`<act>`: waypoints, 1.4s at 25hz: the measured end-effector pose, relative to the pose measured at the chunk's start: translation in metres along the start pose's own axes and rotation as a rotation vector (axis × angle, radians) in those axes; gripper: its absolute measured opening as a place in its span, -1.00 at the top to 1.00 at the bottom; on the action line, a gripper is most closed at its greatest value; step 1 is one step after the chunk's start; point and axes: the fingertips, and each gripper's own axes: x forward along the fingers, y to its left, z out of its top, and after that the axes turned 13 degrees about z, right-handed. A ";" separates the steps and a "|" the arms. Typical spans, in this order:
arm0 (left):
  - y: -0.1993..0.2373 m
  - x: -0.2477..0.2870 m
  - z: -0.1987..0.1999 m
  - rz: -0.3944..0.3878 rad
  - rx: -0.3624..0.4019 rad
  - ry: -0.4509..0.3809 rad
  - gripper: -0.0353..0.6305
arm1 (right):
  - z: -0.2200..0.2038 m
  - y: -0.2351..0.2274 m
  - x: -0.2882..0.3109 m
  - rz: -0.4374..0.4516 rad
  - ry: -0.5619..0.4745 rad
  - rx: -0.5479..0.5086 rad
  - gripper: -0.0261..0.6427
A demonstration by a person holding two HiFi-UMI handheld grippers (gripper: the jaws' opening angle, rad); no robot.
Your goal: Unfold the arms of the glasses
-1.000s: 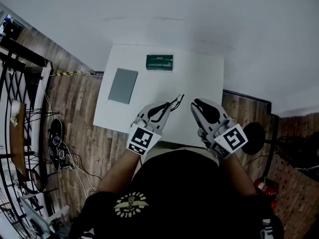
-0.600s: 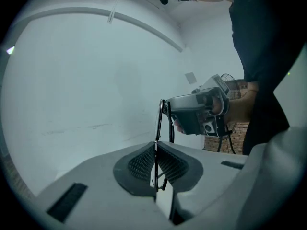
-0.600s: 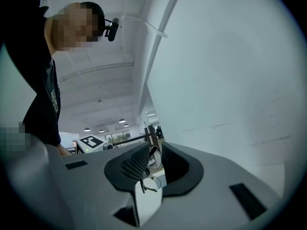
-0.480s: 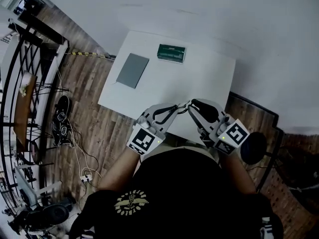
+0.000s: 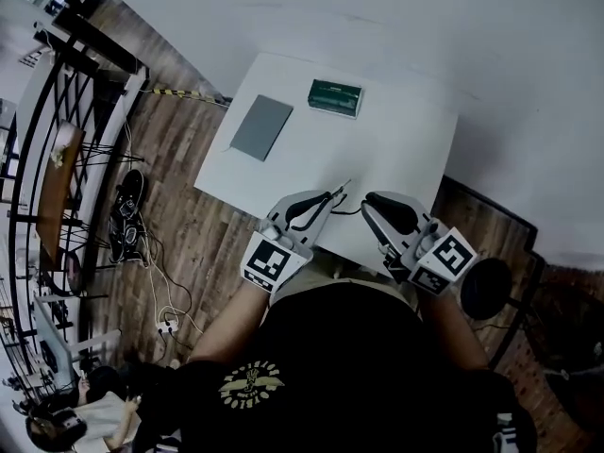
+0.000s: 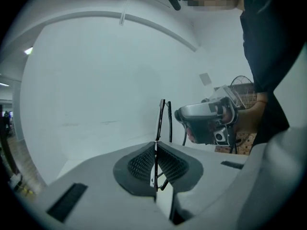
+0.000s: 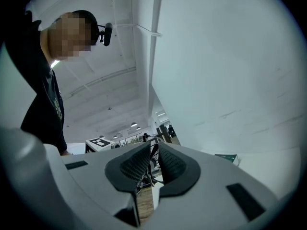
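Left tool [image 5: 325, 202] pinches the glasses [image 5: 337, 194]; right tool [image 5: 367, 205] has moved a little away; its jaws are closing, a thin glasses arm between them.

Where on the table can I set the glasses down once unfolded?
Free: the table right of the green box, and the middle, this side of the box and grey pad. Crowded: the near edge, around the glasses.

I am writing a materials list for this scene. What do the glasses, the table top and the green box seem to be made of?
The glasses: a thin black frame, matt. It could be plastic or coated metal. The table top: smooth, plain white, low sheen, likely laminate or painted board. The green box: dark green, slightly glossy, perhaps plastic or card, but too small to tell.
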 end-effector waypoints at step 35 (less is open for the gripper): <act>0.259 0.021 0.049 -0.124 -0.323 -0.179 0.83 | -0.034 -0.051 0.146 -0.381 0.055 -0.066 0.80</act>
